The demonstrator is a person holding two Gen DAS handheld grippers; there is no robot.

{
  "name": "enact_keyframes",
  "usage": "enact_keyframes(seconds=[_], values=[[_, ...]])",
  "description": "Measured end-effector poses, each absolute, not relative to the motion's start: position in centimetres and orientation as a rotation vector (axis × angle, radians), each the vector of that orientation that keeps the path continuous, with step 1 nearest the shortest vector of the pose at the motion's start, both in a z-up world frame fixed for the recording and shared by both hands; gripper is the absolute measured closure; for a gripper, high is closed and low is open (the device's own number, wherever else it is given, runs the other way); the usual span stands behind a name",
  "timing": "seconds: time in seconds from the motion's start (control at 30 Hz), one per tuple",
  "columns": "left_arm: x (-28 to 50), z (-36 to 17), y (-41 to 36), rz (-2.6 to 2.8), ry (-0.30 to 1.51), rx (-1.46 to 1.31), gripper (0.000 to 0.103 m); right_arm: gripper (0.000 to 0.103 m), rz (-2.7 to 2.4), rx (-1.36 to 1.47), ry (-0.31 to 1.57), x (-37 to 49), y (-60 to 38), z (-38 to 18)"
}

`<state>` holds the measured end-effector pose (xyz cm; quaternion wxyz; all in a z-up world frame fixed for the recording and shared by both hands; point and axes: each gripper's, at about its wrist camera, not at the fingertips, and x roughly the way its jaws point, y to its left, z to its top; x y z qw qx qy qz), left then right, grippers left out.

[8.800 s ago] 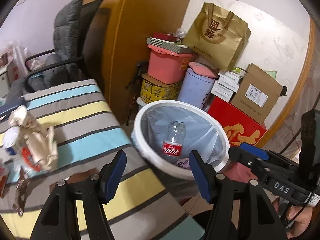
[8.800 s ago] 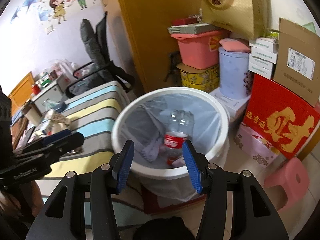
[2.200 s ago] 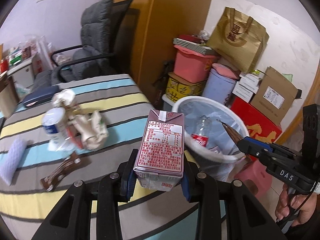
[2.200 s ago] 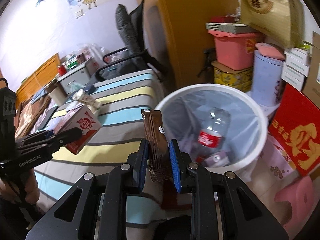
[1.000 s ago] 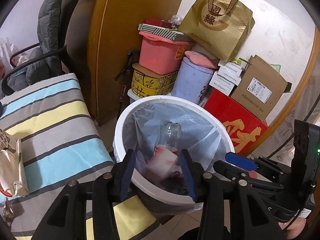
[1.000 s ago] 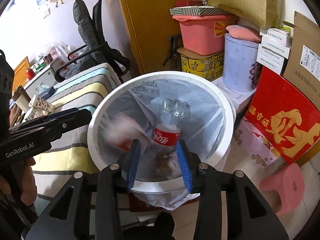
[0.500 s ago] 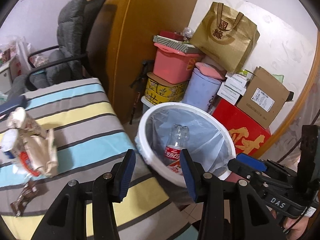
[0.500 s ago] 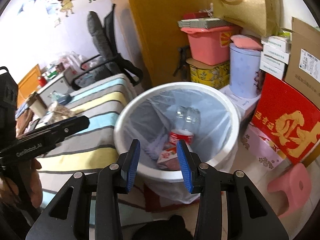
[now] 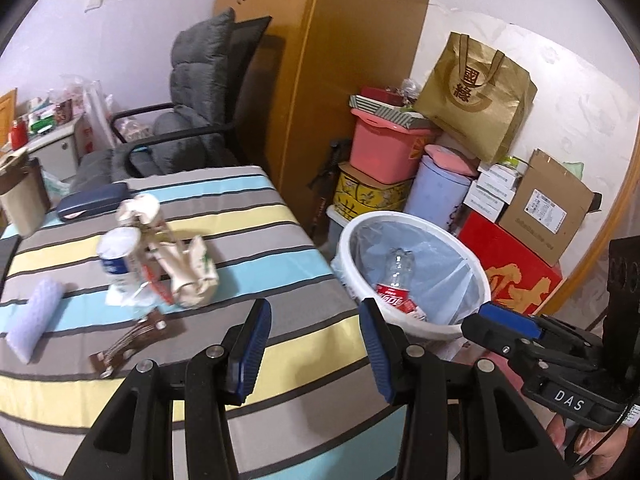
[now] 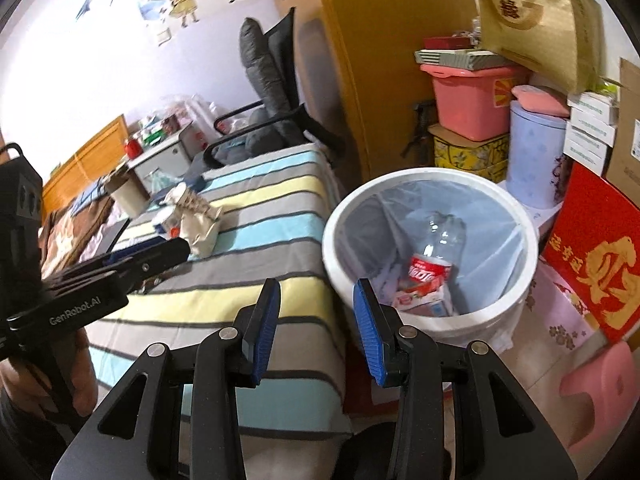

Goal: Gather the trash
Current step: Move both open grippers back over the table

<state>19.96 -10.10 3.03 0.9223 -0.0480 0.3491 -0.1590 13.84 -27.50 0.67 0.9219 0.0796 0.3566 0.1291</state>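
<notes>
Both blue-padded grippers, left (image 9: pixel 314 344) and right (image 10: pixel 316 320), hang parted with nothing between the pads, over the striped tablecloth's (image 9: pixel 256 248) edge. The brown snack wrapper (image 9: pixel 128 342) lies flat, left of the left gripper, its long axis diagonal. Only the right wrist view shows the pink carton (image 10: pixel 420 300) inside the white lined bin (image 10: pixel 520 216).

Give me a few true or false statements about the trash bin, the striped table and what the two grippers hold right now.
1. The left gripper holds a carton. False: its fingers are open and empty.
2. A clear bottle lies inside the white bin. True.
3. The striped table has no trash left. False: a crumpled paper bag and a brown wrapper lie there.
4. The right gripper is empty. True.
</notes>
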Motion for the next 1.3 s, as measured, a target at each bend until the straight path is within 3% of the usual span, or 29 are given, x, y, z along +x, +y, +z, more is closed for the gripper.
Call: enact_keyframes(seconds=[1.3], values=[[15.2, -0.6, 1.0, -0.1, 0.746, -0.164, 0.057, 0.062, 0.452, 0.065, 0.803, 13.1, -18.5, -0.2]])
